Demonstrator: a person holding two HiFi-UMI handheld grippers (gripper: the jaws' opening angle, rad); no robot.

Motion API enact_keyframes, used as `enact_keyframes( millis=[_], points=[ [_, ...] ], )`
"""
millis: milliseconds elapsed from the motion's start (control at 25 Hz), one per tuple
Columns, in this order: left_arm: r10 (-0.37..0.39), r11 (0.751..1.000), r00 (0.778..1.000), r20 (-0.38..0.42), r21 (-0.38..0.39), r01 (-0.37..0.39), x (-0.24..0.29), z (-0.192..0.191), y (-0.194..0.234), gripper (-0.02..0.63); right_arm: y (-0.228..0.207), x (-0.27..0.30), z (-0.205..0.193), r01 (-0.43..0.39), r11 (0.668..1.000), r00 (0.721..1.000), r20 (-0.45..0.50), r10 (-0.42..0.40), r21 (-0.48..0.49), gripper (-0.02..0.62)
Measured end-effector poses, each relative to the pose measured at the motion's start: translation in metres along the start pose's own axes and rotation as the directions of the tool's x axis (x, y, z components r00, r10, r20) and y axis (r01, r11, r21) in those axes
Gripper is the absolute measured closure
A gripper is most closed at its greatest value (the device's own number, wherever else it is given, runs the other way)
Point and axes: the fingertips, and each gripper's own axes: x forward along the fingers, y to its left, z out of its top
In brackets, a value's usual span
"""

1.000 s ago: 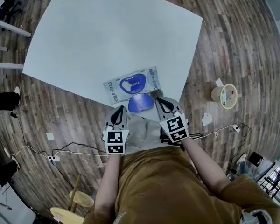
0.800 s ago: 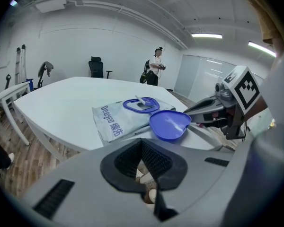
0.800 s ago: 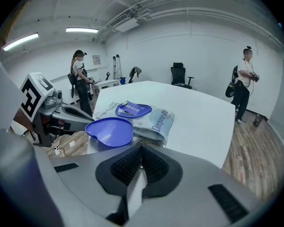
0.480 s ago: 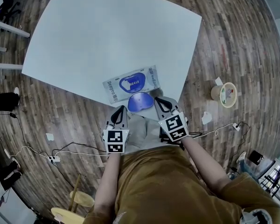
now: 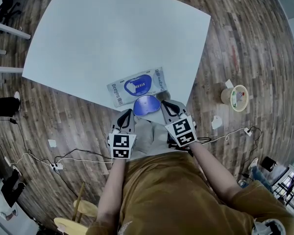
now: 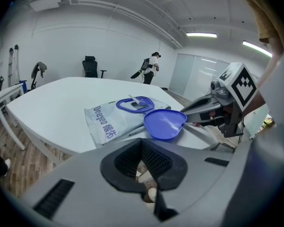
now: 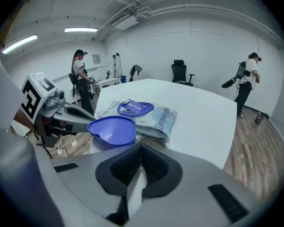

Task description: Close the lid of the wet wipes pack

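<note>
The wet wipes pack (image 5: 137, 86) lies flat at the near edge of the white table (image 5: 112, 33). Its blue lid (image 5: 147, 105) is swung open and sticks out past the edge toward me. The opening ring with a wipe tab shows on the pack (image 6: 135, 103). My left gripper (image 5: 127, 113) is shut and empty, just below and left of the lid. To the lid's right, my right gripper (image 5: 162, 103) is also shut, its tip close beside the lid (image 6: 164, 124). Whether it touches the lid I cannot tell.
A small wastebasket (image 5: 236, 99) stands on the wooden floor to the right. Cables and a power strip (image 5: 54, 166) lie at the left, and a wooden stool (image 5: 83, 209) is behind me. An office chair (image 6: 90, 66) and people (image 7: 80, 74) are across the room.
Both grippers have crept slightly forward toward the table edge, the right tip closing in on the open lid. The lid stays open.
</note>
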Motion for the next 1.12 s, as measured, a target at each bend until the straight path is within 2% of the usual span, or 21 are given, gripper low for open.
enact_keyframes(
  millis=[1120],
  points=[
    [0.01, 1.0, 1.0, 0.018, -0.01, -0.01, -0.003, 0.011, -0.004, 0.614, 0.002, -0.003, 0.006, -0.027, 1.0, 1.0, 0.006, 0.027, -0.015, 0.589]
  ],
)
